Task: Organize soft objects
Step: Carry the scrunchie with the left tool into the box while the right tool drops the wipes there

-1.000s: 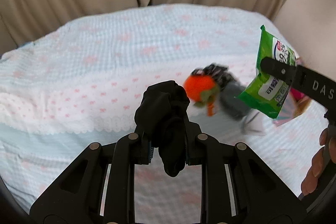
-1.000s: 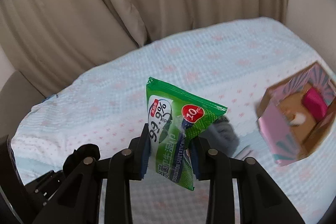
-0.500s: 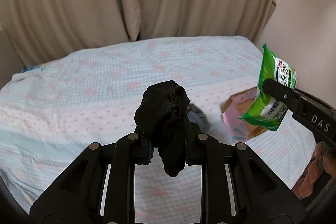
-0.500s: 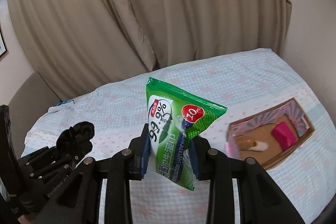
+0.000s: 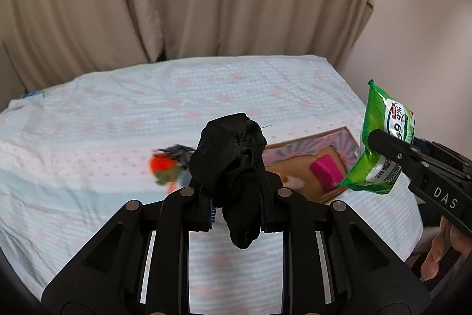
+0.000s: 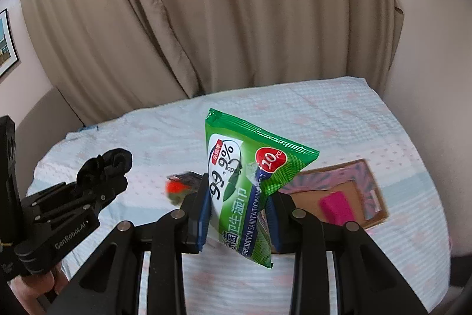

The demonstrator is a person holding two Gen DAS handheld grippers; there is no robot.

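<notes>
The left claw is clamped on a bunched black cloth, which bulges above the fingers and hangs a little below them. The right claw pinches a green wipes pack by its lower half, the pack standing tilted with its sealed top edge upward. Both claws are held above the bed, well apart from each other, the right one appearing at the right edge of the left view and the left one at the left edge of the right view.

On the bed lies an open box with a pink patterned rim and a brown inside; a pink block sits in it, and something small and white lies near the block. Left of the box lies an orange and grey toy, blurred, partly hidden behind the black cloth.

The bed has a pale blue cover with pink marks. Beige curtains hang behind it, a plain wall stands on the right, and a framed picture hangs at the far left
</notes>
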